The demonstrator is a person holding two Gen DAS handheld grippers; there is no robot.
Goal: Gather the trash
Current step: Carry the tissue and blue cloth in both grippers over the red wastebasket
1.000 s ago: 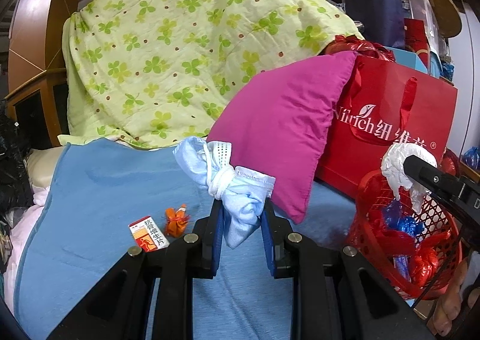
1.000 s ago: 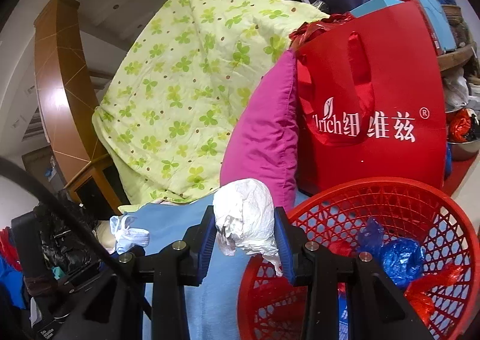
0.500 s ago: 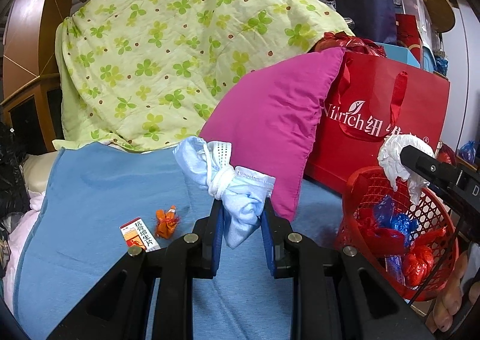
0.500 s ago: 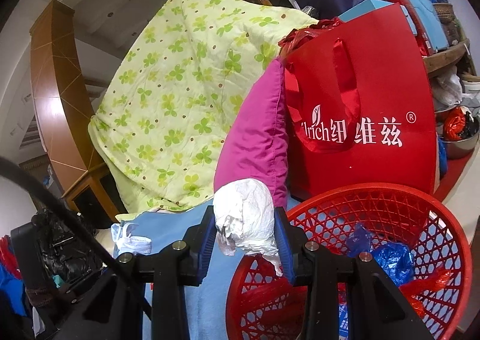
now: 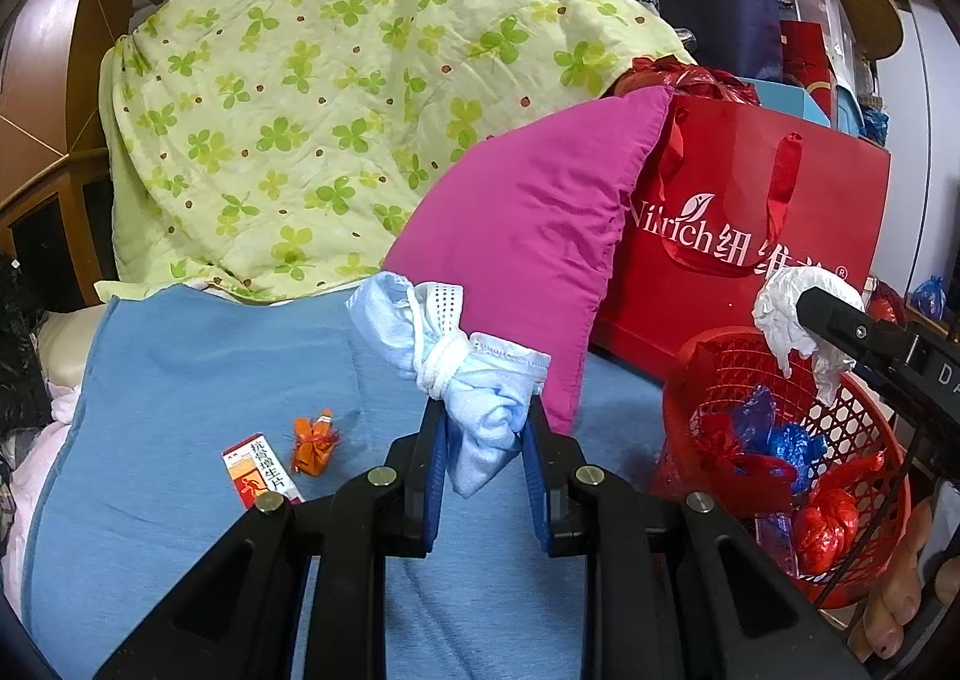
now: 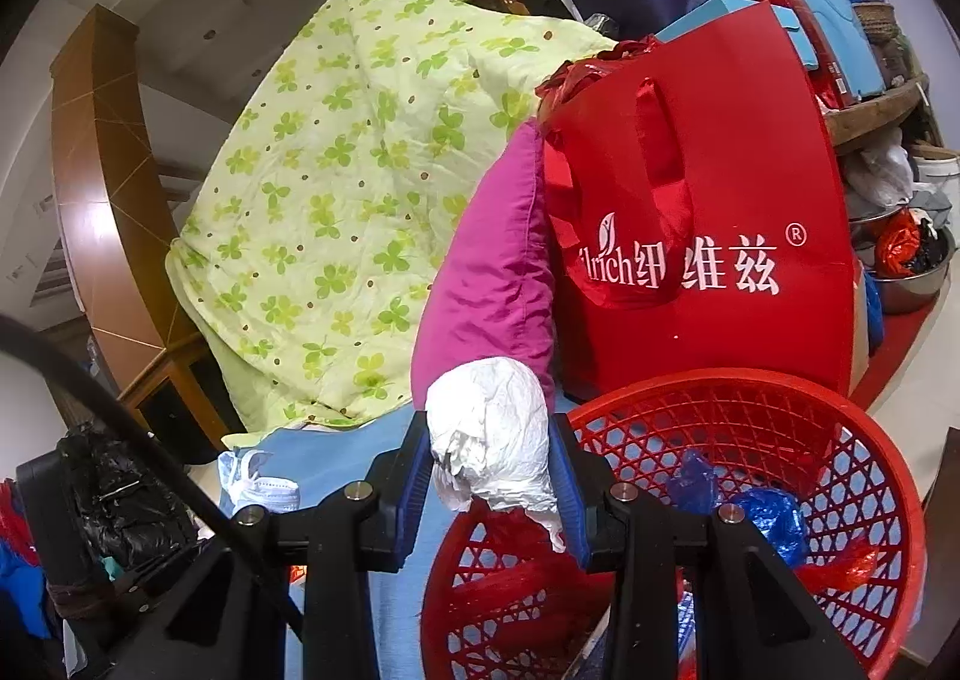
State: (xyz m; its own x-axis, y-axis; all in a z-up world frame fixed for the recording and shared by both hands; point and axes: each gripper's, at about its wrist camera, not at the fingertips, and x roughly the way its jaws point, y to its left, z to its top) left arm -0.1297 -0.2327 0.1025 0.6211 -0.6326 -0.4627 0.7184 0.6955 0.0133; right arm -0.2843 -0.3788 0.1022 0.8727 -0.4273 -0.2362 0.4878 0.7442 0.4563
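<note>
While both grippers are full, a few things could go wrong. The right gripper [image 6: 491, 476] has its fingers squeezed on a crumpled white tissue wad [image 6: 492, 440], and it hangs over the near rim of the red mesh basket [image 6: 840, 428], not over the middle; if the fingers let go from there, the wad could hit the rim and roll out onto the blue blanket [image 5: 198, 368] (it looks light and puffy, so it may bounce or drift). A loose tail of tissue hangs down below the fingers; it could stick to a finger pad and not fall at all.

The left gripper [image 5: 485, 434] has its fingers clamped tight on a knotted pale blue face mask [image 5: 474, 380], held up above the blanket and well to the left of the basket; the grip is only on the lower end, so the top part flops over, and a quick swing could make it slip free. Since the basket sits right at the edge of the bed, a bump from either gripper could tip it, and the blue and red bags inside might spill.

Two more bits of trash lie on the blanket: a small red and white medicine box [image 5: 261, 470] and an orange wrapper [image 5: 313, 443] just beside it; they are easy to forget.
</note>
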